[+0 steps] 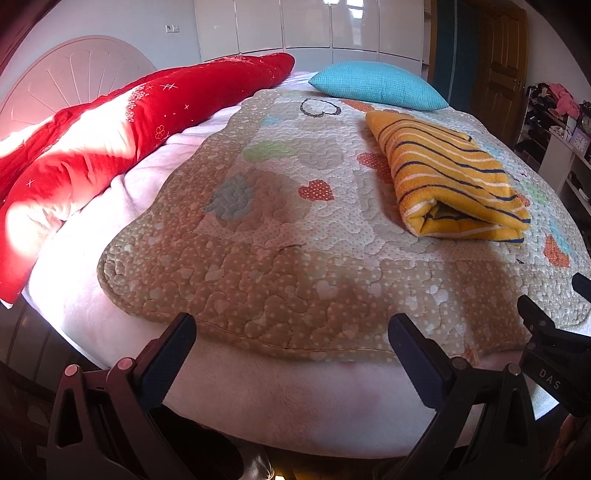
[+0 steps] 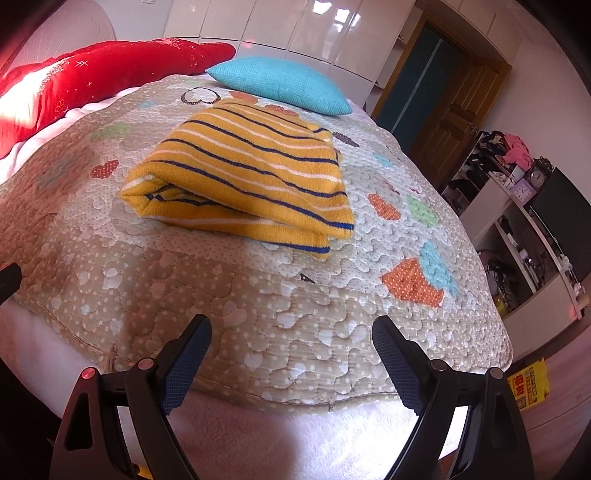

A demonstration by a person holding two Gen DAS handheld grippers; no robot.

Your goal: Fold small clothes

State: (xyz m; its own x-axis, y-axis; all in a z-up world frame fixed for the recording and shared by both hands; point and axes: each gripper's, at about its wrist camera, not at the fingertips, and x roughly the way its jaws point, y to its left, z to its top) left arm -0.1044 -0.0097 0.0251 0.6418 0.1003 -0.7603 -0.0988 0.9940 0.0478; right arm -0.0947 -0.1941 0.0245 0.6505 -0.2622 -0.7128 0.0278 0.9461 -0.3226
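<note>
A bedroom is shown, with white glossy wardrobe doors [image 1: 310, 26] along the back wall and a brown wooden door [image 2: 448, 122] to the right. A bed [image 1: 258, 402] with a pink sheet is covered by a quilted heart-pattern blanket [image 1: 258, 236]. A red duvet [image 1: 110, 122] is piled along the bed's left side, by the headboard [image 1: 70, 70]. A turquoise pillow [image 2: 280, 83] is placed at the far end of the blanket. The folded yellow striped garment [image 2: 243, 173] is laid flat on the blanket, just in front of the pillow, well apart from both grippers. A cluttered white shelf unit [image 2: 517, 218] is seen at right. The left hand-held gripper [image 1: 291, 332] is held wide open over the near blanket edge, nothing between its fingers. The right hand-held gripper [image 2: 291, 332] is likewise spread wide and empty, pointed at the garment.
</note>
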